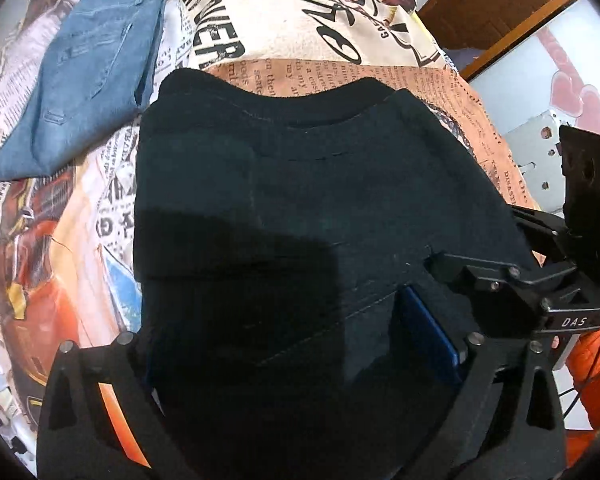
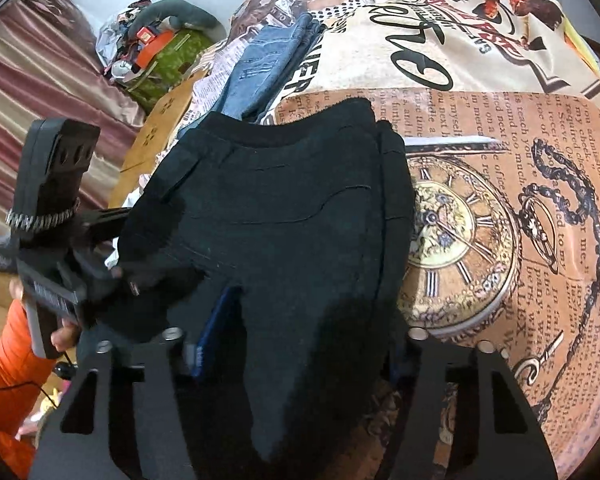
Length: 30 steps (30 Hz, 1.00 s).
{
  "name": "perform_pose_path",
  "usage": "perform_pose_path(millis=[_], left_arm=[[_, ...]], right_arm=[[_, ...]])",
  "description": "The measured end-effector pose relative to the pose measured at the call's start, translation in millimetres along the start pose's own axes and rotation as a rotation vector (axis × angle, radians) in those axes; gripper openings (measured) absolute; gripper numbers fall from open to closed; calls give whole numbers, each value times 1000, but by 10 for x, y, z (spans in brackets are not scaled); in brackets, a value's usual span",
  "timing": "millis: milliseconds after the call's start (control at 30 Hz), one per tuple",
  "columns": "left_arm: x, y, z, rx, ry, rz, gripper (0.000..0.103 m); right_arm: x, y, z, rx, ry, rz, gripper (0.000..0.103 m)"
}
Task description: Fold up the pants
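Black pants [image 1: 300, 184] lie folded on a newspaper-print bedspread [image 1: 300, 20], waistband at the far side. My left gripper [image 1: 300, 340] hangs over their near edge. Its jaws are spread wide, and the dark cloth lies between the blue pads [image 1: 428, 332]. In the right wrist view the same pants [image 2: 284, 208] run between the fingers of my right gripper [image 2: 294, 334]. The cloth fills the whole gap there, and a fold droops toward the camera. The right gripper [image 1: 480, 252] also shows at the pants' right edge, and the left gripper [image 2: 132, 264] at their left edge.
Folded blue jeans [image 1: 88, 80] [image 2: 264, 68] lie on the bed beyond the black pants. A person's orange sleeve [image 2: 4, 360] is at the near side. A pile of clutter [image 2: 160, 52] and striped curtains [image 2: 40, 72] are off to the left, a wooden frame [image 1: 480, 12] to the right.
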<state>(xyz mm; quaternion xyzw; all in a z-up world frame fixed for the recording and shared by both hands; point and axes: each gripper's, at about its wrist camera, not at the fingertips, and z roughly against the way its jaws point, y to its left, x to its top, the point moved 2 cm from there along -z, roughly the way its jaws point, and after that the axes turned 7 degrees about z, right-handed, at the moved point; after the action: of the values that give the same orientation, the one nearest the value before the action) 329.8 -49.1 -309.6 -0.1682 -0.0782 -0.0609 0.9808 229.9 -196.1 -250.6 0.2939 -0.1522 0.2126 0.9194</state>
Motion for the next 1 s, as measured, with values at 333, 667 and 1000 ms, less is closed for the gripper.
perform_pose_path(millis=[333, 667, 1000], left_arm=[[-141, 5, 268, 62, -86, -19, 57], [-358, -81, 800, 89, -223, -25, 29], [-330, 3, 1504, 94, -404, 2, 28]], right_arm=[[24, 111, 165, -16, -44, 24, 24], [116, 541, 431, -35, -137, 121, 20], [420, 980, 726, -62, -259, 217, 19]])
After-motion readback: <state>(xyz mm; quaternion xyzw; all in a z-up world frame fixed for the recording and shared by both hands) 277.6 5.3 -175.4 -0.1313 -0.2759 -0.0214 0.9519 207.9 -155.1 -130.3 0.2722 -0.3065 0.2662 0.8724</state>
